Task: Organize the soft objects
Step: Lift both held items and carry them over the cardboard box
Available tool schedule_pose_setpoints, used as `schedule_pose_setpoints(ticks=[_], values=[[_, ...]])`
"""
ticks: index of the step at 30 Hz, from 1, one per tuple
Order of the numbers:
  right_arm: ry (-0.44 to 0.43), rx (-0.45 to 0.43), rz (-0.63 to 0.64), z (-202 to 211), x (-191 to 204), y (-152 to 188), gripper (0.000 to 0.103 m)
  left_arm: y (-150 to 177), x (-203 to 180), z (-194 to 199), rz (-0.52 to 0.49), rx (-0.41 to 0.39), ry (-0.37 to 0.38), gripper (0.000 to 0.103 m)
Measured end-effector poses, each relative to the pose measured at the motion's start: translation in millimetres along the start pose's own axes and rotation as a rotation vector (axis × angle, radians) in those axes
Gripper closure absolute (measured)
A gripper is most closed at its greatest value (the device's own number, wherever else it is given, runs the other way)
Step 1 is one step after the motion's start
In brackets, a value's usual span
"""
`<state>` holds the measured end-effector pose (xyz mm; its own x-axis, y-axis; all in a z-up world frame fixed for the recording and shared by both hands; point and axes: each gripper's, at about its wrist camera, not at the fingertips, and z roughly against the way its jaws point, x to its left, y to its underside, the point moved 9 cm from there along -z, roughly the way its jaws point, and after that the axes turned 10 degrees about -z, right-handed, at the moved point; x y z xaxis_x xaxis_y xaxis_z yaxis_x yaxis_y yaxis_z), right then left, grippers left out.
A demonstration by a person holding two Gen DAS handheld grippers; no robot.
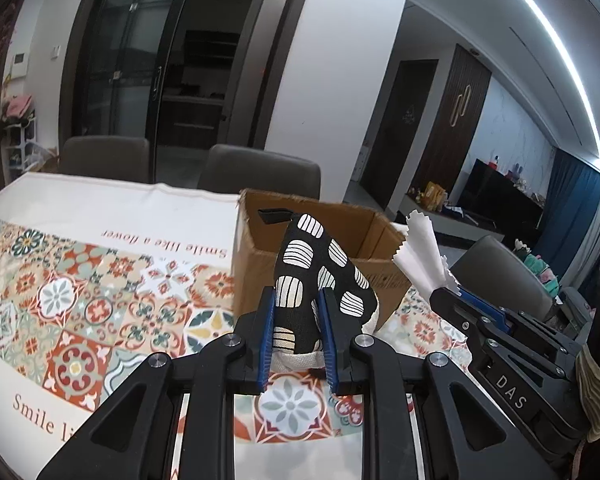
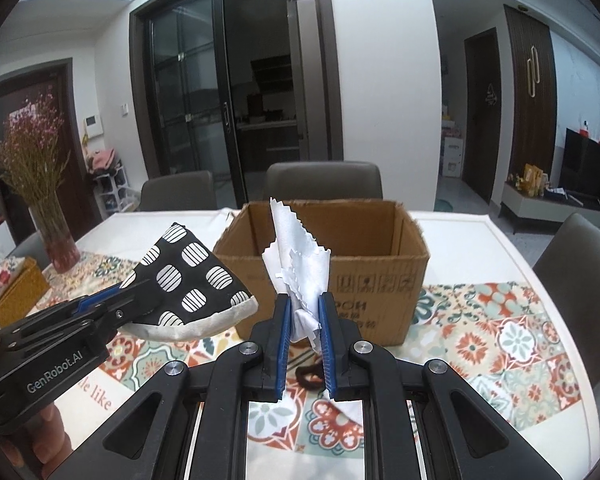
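Observation:
My left gripper (image 1: 297, 300) is shut on a black pouch with white striped dots (image 1: 316, 272), held up above the table just in front of the open cardboard box (image 1: 256, 256). In the right wrist view the same pouch (image 2: 188, 284) sticks out of the left gripper (image 2: 128, 294) at the left. A white cloth with zigzag edges (image 2: 300, 268) stands upright between the blue pads of my right gripper (image 2: 304, 312), which is shut on it, in front of the box (image 2: 380, 284). From the left wrist, the cloth (image 1: 420, 256) and right gripper (image 1: 456, 294) appear at the right.
A patterned tablecloth (image 2: 500, 340) covers the table. A small dark looped thing (image 2: 310, 374) lies on it under the right gripper. A vase of dried flowers (image 2: 56, 236) and a yellow basket (image 2: 16, 292) stand at the left. Grey chairs (image 2: 324, 180) line the far side.

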<state>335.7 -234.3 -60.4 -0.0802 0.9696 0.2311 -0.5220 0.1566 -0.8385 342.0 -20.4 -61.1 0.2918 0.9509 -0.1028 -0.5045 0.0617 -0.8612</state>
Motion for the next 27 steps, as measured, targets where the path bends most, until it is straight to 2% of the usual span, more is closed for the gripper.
schedule_pose_setpoints(ticks=[15,27], values=[[0.005,-0.09,-0.002,11.9,-6.4,-43.2,0.087,-49.4,-17.7,-1.9,-0.047,-0.091,0.013,0.081],[0.008,-0.108,-0.009,-10.0,-18.2,-71.3,0.087,-81.0,-26.3,-19.8,-0.078,-0.118,0.016,0.081]])
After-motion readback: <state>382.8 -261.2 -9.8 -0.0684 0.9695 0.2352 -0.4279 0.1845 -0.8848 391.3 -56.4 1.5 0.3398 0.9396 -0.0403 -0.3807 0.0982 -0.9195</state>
